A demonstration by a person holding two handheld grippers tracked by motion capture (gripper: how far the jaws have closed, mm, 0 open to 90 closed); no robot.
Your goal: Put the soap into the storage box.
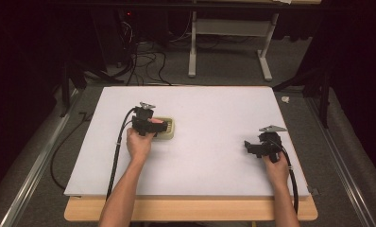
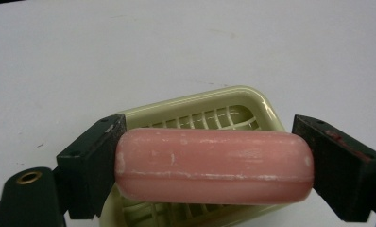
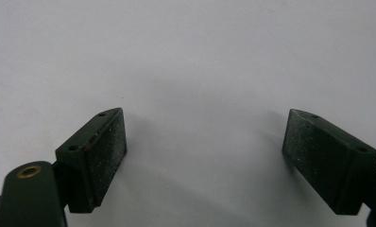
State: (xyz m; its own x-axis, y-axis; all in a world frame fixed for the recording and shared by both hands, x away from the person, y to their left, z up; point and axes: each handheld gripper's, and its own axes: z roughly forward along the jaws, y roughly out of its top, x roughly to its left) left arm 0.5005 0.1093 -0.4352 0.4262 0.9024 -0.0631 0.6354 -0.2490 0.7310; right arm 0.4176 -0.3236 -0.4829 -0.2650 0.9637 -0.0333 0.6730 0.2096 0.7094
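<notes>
**Soap gripped lengthwise over its dish**

Left gripper (image 2: 214,165) is clamping the pink soap bar (image 2: 214,163) by its two short ends, jaws touching both, so the long faces are staying free; bar is sitting just over the pale slatted soap dish (image 2: 252,97); right gripper (image 3: 205,161) is idling spread apart, gripping nothing, over bare white table (image 1: 214,161); dish is lying left of centre, well clear of every table edge; open room all round.

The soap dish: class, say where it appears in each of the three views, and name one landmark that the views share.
High view: the soap dish sits left of centre on the white table, partly under the left claw.
Left gripper view: low centre, behind the pink soap held between the jaws.
Right gripper view: not in it; the right claw hangs open over the table.
Shared landmark: the white table surface.
</notes>
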